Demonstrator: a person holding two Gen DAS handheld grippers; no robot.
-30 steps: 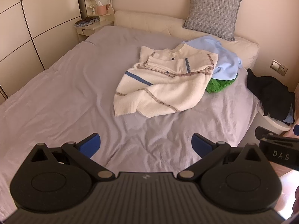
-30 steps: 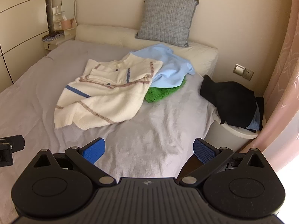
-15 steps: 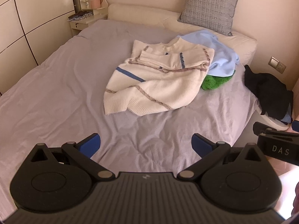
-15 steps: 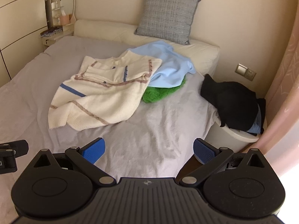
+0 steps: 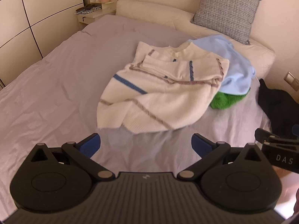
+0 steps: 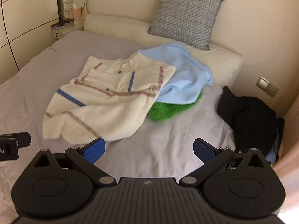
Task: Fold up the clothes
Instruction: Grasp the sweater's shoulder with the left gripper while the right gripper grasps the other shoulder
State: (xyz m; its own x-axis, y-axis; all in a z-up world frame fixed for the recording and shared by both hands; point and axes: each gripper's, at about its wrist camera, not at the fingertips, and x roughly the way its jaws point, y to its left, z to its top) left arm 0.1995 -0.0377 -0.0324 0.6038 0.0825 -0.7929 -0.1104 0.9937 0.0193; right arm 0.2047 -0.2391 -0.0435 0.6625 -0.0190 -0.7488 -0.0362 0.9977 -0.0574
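both grippers empty above the bed, clothes unfolded.

left gripper (image 5: pixel 145 143) and right gripper (image 6: pixel 149 148) hovered over the grey sheet (image 5: pixel 56 85), jaws spread wide, holding nothing. the cream sweater (image 5: pixel 158 95) lay crumpled mid-bed, just ahead of both, its far edge overlapping a light blue garment (image 6: pixel 183 78) that lay on a green one (image 6: pixel 166 110). dark clothes (image 6: pixel 250 115) sat heaped at the right edge. a grey pillow (image 6: pixel 185 16) leaned on the wall.

Cream sweater (image 5: pixel 158 97): soft fuzzy knit. Green garment (image 6: pixel 168 110): shaggy pile. Bed sheet (image 5: pixel 56 85): smooth matt cloth, lightly creased.
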